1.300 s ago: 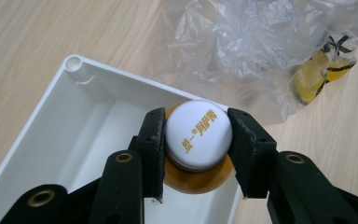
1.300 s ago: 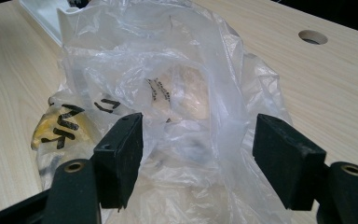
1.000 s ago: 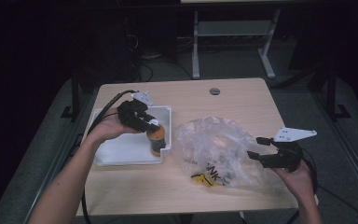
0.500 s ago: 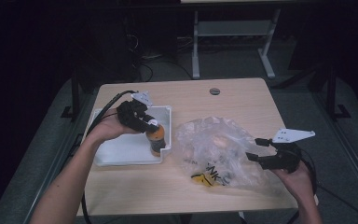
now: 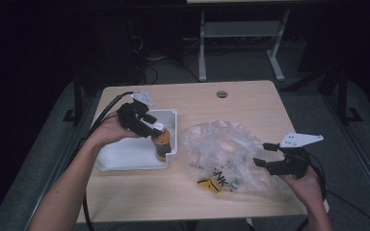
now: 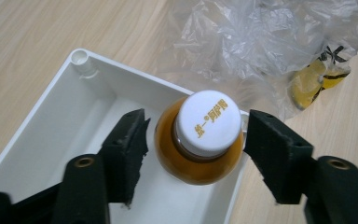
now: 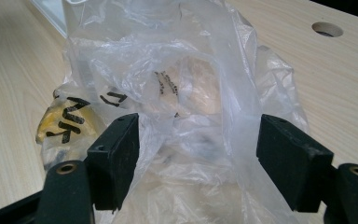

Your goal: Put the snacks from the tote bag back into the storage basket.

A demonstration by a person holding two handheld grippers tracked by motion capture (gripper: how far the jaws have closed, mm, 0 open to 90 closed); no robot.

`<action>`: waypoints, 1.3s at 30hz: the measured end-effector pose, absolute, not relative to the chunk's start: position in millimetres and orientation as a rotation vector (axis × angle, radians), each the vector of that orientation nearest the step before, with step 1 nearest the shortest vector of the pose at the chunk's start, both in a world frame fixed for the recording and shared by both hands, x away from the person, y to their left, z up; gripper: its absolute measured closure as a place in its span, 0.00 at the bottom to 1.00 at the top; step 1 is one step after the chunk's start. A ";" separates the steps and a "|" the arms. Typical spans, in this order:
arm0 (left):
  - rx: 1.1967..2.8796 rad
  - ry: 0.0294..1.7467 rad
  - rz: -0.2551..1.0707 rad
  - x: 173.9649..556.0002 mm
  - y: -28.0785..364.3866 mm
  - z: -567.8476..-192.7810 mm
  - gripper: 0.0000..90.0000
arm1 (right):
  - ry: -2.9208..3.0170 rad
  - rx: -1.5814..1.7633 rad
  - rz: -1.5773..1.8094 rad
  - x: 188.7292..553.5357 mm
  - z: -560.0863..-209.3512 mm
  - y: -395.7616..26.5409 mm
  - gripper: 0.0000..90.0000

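Room dark around light wooden table (image 5: 139, 197), round hole near far edge; floor grey. Clear plastic bag (image 5: 221, 151) crumpled at table centre-right, black lettering, partly readable "NK", yellow patch beneath. White tray (image 5: 125, 156) left of bag. Orange-liquid bottle (image 6: 198, 140) upright in tray's corner nearest bag; white cap carries gold characters, too small to read. Left gripper (image 6: 193, 140) straddles bottle's neck, jaws just been opening, pads off it, released. Right gripper (image 7: 198, 154) at bag's near-right edge, jaws spread, film lying loose between pads, not clamped.
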State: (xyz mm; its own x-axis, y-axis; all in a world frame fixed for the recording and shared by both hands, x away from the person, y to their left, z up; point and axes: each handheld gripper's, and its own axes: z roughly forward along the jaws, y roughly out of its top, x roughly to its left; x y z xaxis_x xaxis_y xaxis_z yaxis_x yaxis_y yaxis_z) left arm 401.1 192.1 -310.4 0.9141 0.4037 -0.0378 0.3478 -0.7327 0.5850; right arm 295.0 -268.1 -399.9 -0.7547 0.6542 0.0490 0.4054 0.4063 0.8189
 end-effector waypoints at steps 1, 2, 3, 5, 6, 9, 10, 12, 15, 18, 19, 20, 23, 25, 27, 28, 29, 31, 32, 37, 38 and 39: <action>2.461 0.538 0.122 401.1 191.7 -310.6 0.40 | 2.387 0.926 1.269 294.8 -400.1 -268.2 0.32; 2.464 0.542 0.122 401.0 191.2 -310.5 0.38 | 2.386 0.928 1.270 294.5 -400.1 -268.2 0.32; 2.461 0.550 0.119 400.6 190.6 -310.6 0.37 | 2.385 0.926 1.271 294.2 -400.1 -268.2 0.32; 2.456 0.555 0.117 400.5 189.8 -310.6 0.35 | 2.382 0.925 1.270 293.8 -399.9 -268.5 0.31; 2.464 0.544 0.119 400.7 189.8 -310.2 0.34 | 2.381 0.927 1.271 293.5 -399.9 -268.7 0.31; 2.463 0.545 0.126 400.3 189.2 -310.1 0.33 | 2.378 0.930 1.266 293.3 -400.2 -269.2 0.30; 2.463 0.548 0.123 399.9 189.3 -310.1 0.33 | 2.377 0.937 1.265 293.3 -400.2 -269.1 0.29; 2.464 0.549 0.125 399.4 189.6 -310.0 0.32 | 2.375 0.937 1.267 293.6 -400.2 -269.1 0.29; 2.455 0.556 0.131 398.9 191.3 -309.5 0.32 | 2.368 0.935 1.263 294.4 -399.7 -268.8 0.28; 2.449 0.559 0.140 397.7 194.0 -308.8 0.32 | 2.363 0.936 1.265 294.6 -399.2 -268.1 0.27; 2.435 0.566 0.143 396.8 194.2 -309.6 0.32 | 2.364 0.940 1.262 294.5 -399.1 -267.4 0.27; 2.443 0.561 0.143 396.5 195.6 -309.2 0.32 | 2.363 0.936 1.260 294.3 -399.0 -266.9 0.27; 2.433 0.569 0.145 395.7 198.3 -309.4 0.32 | 2.363 0.933 1.253 294.2 -399.0 -265.6 0.27; 2.437 0.565 0.143 395.1 200.1 -309.2 0.33 | 2.362 0.932 1.254 293.7 -398.8 -265.2 0.27; 2.425 0.580 0.145 394.1 200.8 -309.7 0.32 | 2.361 0.932 1.254 293.0 -398.7 -264.8 0.26; 2.428 0.574 0.148 394.2 201.7 -309.4 0.32 | 2.362 0.935 1.247 292.8 -398.6 -265.1 0.26; 2.421 0.581 0.152 393.8 202.6 -309.6 0.32 | 2.359 0.936 1.253 292.5 -398.5 -265.0 0.26; 2.408 0.591 0.146 392.7 203.2 -310.8 0.32 | 2.363 0.931 1.243 292.5 -398.7 -264.7 0.26; 2.409 0.594 0.146 392.2 203.4 -311.5 0.32 | 2.365 0.932 1.246 292.7 -398.4 -264.2 0.26; 2.410 0.585 0.153 390.7 207.3 -312.7 0.32 | 2.368 0.934 1.244 292.6 -398.8 -264.3 0.25; 2.407 0.587 0.153 390.3 207.9 -313.0 0.32 | 2.368 0.933 1.245 292.4 -398.7 -264.5 0.25; 2.405 0.586 0.156 389.8 208.5 -313.1 0.32 | 2.365 0.932 1.245 292.4 -398.6 -264.7 0.25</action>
